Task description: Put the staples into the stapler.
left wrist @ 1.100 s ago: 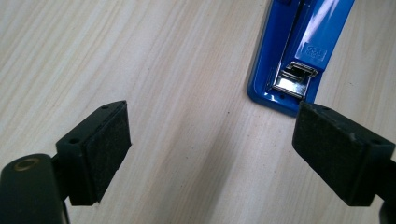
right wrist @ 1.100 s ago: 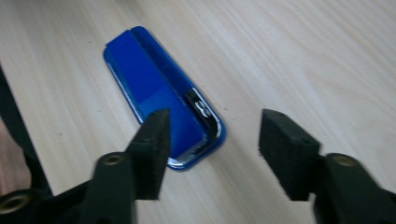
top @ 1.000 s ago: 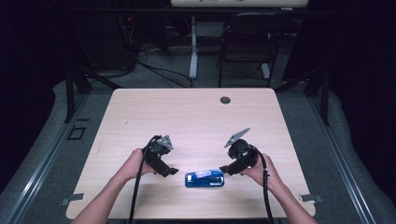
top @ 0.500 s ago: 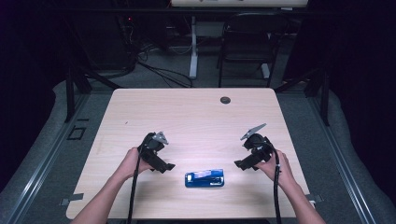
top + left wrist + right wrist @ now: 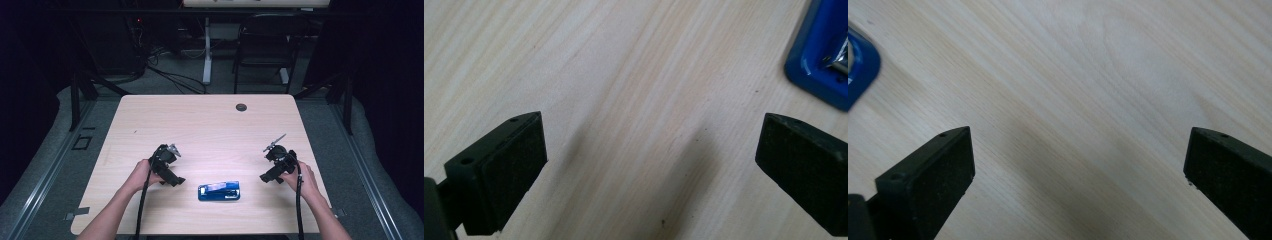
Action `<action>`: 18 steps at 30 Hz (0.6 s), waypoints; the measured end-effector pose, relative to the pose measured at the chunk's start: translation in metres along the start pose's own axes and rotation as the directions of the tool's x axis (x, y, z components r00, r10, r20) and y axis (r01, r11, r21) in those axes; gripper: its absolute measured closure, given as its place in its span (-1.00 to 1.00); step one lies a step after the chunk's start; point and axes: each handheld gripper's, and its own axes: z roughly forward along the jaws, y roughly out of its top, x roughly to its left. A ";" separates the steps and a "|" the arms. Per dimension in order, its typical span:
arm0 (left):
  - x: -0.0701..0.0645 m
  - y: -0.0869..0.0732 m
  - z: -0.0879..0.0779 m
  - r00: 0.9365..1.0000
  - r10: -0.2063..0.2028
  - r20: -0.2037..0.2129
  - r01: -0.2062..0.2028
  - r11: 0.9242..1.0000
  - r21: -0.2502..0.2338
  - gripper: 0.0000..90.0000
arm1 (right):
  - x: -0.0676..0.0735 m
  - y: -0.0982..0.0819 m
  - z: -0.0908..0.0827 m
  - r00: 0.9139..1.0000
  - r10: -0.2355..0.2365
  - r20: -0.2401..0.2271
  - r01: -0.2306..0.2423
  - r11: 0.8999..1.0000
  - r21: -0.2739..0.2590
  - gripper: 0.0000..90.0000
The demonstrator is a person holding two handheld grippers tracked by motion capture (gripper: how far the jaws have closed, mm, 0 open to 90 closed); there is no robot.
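Observation:
A flat blue stapler-like object (image 5: 219, 191) with a silver top lies near the front middle of the light wooden table (image 5: 210, 130). Left of it, my left gripper (image 5: 174, 179) rests low over the wood with its jaws wide apart, open and empty. The left gripper view (image 5: 649, 165) has bare wood between the pads and the blue object (image 5: 819, 55) at the upper right. To the object's right, my right gripper (image 5: 264, 177) is open too, its jaws having just been opening. Nothing lies between them in the right gripper view (image 5: 1078, 170), where the blue object's corner (image 5: 858, 70) sits at far left.
A small black grommet (image 5: 241, 107) sits near the table's far edge. Behind the table stand a dark chair (image 5: 265, 45) and a white post (image 5: 207, 50), with cables on the floor. Each gripper trails a black cable toward the front edge.
My right gripper has drawn away to the right from the blue object, which it was next to, and its jaws have spread. The left gripper shifted only slightly. The blue object stays put.

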 end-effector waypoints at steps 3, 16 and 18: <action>0.001 0.000 0.003 1.000 0.002 0.000 -0.002 1.000 0.002 -1.00 | -0.001 0.000 0.005 1.000 0.013 0.001 -0.013 1.000 0.002 -1.00; 0.000 0.002 0.012 1.000 0.025 -0.019 -0.024 0.997 0.080 -1.00 | -0.007 -0.002 0.019 1.000 -0.009 0.012 0.008 0.995 0.100 -1.00; 0.000 0.001 0.012 1.000 0.023 -0.019 -0.022 0.996 0.085 -1.00 | -0.006 -0.002 0.022 1.000 -0.002 0.019 0.000 0.995 0.097 -1.00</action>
